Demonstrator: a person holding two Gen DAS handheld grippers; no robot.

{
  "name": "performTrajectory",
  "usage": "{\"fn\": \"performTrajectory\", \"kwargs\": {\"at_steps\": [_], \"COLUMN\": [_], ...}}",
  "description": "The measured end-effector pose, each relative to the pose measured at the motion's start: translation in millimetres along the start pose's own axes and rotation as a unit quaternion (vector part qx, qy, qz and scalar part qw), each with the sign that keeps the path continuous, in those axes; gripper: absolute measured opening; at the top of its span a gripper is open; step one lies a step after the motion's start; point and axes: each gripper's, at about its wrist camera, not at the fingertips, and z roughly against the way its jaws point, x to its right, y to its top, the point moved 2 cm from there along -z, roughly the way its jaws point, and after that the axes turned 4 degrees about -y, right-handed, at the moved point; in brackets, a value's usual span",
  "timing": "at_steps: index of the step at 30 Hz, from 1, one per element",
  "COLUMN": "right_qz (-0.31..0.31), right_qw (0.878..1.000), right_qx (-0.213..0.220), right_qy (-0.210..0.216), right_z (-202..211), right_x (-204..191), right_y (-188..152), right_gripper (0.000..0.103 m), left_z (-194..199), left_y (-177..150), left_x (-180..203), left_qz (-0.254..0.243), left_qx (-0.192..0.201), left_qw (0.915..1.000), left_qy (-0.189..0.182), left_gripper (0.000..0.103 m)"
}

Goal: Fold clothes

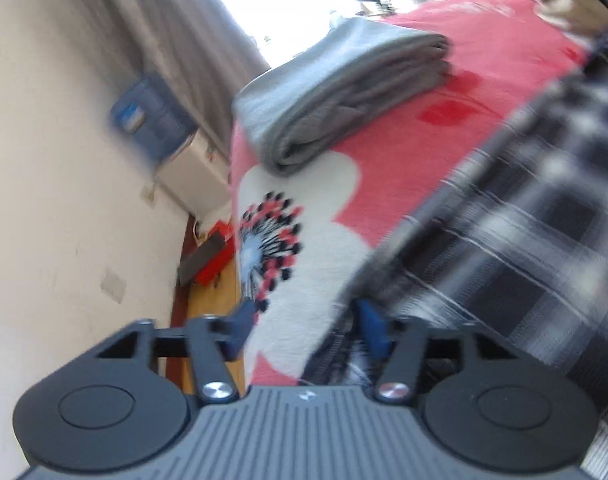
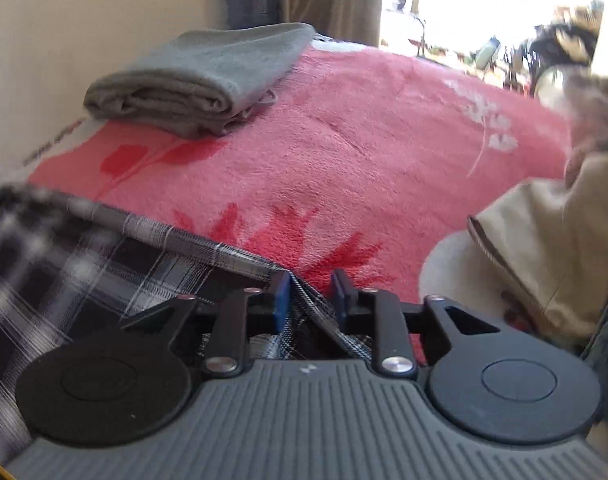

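Plaid cloth, black and white, is what I am working with: the checked shirt (image 2: 103, 256) lies at the near edge of the bed, on the pink flowered blanket (image 2: 344, 140), and a corner of it runs up between the blue pads of my right gripper (image 2: 311, 296). Those jaws stand narrowly apart; the pads do not look to be pressing the fabric, so I judge the corner is loose rather than gripped. My left gripper (image 1: 310, 330) has its jaws wide, with blanket showing in the gap and the shirt's edge against the right-hand pad only.

Risks as I see them: the fabric could snag on a pad as I pull away and drag the fold open. The left side sits close to the bed's edge, so a slack hem could slide off toward the floor. Both views are smeared, so I could misjudge where the hem lies and close on the blanket instead. A folded grey garment (image 2: 199, 80) rests well apart by the wall, and a beige garment (image 2: 544, 240) lies to the right; a wide sweep could disturb that one.
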Motion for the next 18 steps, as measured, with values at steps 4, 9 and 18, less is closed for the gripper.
{"fn": "performTrajectory", "kwargs": {"at_steps": [4,9,18], "right_qz": [-0.17,-0.298,-0.306], "right_qw": [0.983,0.947,0.942], "right_qx": [-0.008,0.018,0.068], "right_qy": [0.064,0.118,0.121], "right_z": [12,46,172], "right_x": [43,77,118], "right_y": [6,5,-23], "right_gripper": [0.048,0.052,0.052], "left_z": [4,19,63], "left_y": [5,11,30], "left_x": [-19,-31,-30], "left_qz": [0.099,0.168,0.227], "left_qx": [-0.017,-0.026,-0.004], "left_qw": [0.9948,0.9854,0.9738], "left_qy": [-0.018,-0.005,-0.009], "left_gripper": [0.064,0.066,0.067]}}
